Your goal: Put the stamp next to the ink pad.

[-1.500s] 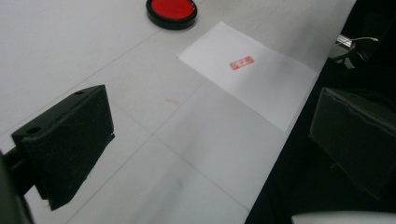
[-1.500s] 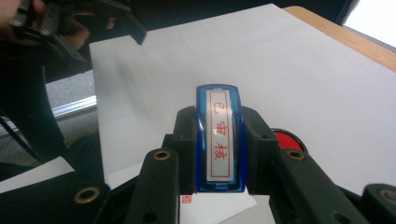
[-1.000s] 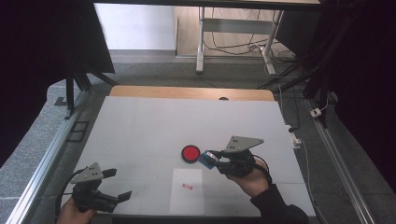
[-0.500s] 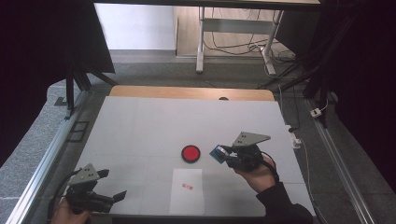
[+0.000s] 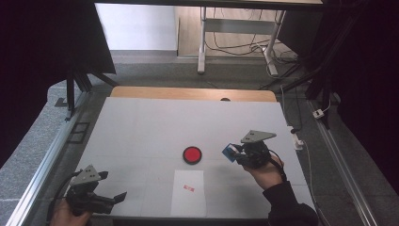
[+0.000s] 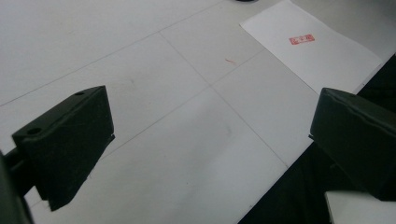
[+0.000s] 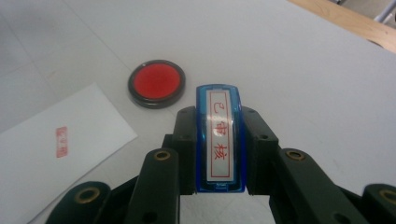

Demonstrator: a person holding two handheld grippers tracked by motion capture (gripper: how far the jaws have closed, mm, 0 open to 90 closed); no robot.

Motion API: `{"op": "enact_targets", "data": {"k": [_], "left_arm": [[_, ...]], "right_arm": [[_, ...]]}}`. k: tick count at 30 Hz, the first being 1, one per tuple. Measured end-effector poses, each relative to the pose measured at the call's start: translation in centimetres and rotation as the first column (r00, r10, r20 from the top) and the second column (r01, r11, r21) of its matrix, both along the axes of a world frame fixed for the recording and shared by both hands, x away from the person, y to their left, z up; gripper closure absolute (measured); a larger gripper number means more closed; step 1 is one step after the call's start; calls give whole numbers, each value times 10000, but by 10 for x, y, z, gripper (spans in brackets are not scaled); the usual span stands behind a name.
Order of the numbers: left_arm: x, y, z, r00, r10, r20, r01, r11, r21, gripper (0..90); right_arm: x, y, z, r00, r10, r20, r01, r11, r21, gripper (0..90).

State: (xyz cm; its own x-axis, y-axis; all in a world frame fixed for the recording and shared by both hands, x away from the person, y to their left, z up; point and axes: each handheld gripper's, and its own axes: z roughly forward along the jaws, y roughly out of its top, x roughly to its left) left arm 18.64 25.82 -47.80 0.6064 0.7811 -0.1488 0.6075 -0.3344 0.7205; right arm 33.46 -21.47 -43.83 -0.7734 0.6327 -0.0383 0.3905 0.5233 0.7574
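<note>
From the high view, the right tool (image 5: 234,153) grips a blue stamp (image 5: 230,151) right of the red ink pad (image 5: 192,154); the left tool (image 5: 115,198) hovers wide at the near-left tabletop (image 5: 141,127). In the left gripper view, stamped paper (image 6: 322,56) lies ahead. The right gripper view shows the stamp (image 7: 219,135) clamped by its flat sides: likely light, rigid, slick plastic.

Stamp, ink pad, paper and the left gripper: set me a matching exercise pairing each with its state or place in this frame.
Things:
1. stamp
2. ink pad
3. paper
4. left gripper

States:
A. bears a red stamped mark
B. open over the table, holding nothing
C. clamped in the right gripper
D. round, red, lying beyond the paper

Pairs: 1-C, 2-D, 3-A, 4-B
</note>
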Motion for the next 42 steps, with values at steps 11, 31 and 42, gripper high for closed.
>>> {"op": "enact_targets", "data": {"k": [11,31,42], "left_arm": [[1,-2,0,10000,-78,-56,79,9999,131,0],[1,-3,-1,9998,-155,-120,157,9996,227,5],[1,-3,-1,9998,-167,-148,170,9996,203,6]], "right_arm": [[14,-2,-19,9988,-473,-131,460,9951,-872,711],[32,-7,-45,9951,-699,-705,608,9904,-1239,710],[34,-5,-50,9933,-725,-903,595,9885,-1390,688]]}}
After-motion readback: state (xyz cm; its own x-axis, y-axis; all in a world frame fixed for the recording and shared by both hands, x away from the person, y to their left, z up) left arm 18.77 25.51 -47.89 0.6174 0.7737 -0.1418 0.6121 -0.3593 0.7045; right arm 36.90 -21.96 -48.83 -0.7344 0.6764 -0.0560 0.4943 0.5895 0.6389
